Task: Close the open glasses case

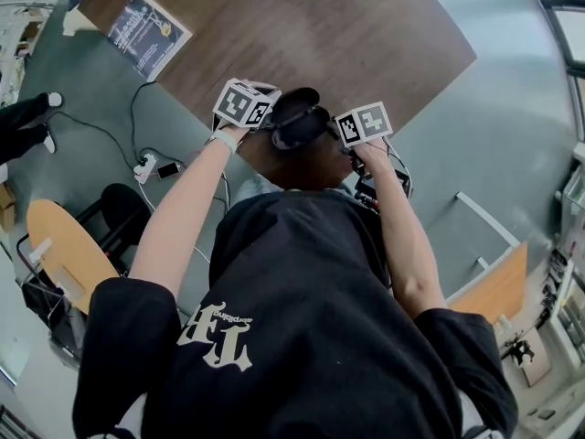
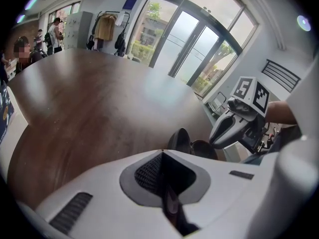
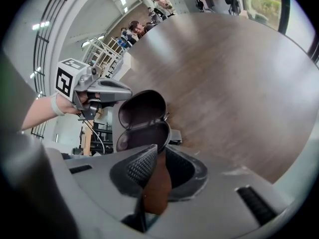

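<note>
The right gripper [image 3: 155, 152] has its jaws drawn close on the near rim of the glasses case [image 3: 143, 122], at the lower shell. A brown strip shows in the narrow gap behind the tips. The left gripper [image 2: 162, 154] has its jaws pressed together with nothing between them. In the right gripper view its tip sits at the upper edge of the raised lid, but contact cannot be confirmed.

The case stands open on the near edge of the brown table [image 3: 229, 78], between the two grippers. A booklet [image 1: 146, 31] lies at the table's far corner, well apart. On the floor, a cable runs to a power strip [image 1: 145, 166].

In the head view, the marker cubes and hands cover most of the case. In the left gripper view, only two dark curves of it rise above the jaw body.
</note>
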The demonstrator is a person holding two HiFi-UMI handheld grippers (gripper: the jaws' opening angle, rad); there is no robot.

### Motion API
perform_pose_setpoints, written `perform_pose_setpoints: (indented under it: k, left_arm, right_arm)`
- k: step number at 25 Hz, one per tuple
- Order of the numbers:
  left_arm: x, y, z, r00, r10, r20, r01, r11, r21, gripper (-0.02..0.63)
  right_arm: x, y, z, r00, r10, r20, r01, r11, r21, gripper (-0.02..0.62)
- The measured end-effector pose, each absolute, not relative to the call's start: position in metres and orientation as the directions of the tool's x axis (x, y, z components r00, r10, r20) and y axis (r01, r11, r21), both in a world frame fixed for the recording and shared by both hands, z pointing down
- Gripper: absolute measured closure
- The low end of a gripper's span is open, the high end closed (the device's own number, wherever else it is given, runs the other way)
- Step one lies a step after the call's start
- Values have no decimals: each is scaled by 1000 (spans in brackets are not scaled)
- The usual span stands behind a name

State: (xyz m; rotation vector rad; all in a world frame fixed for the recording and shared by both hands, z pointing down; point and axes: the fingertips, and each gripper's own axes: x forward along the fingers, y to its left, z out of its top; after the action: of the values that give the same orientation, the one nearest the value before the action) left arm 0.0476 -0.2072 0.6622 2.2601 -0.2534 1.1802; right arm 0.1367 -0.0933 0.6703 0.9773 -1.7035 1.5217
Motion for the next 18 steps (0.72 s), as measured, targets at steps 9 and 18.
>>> perform_pose_setpoints:
  k: [9, 18]
  left_arm:
    - [54, -201, 655, 602, 120, 790, -412, -800, 436, 601]
    - [54, -186, 641, 677, 136, 723, -439, -715, 545, 601]
  right_arm:
    - [138, -94, 672, -527, -113, 842, -849, 30, -527, 560]
    - [138, -92, 673, -526, -133, 840, -849, 18, -529, 560]
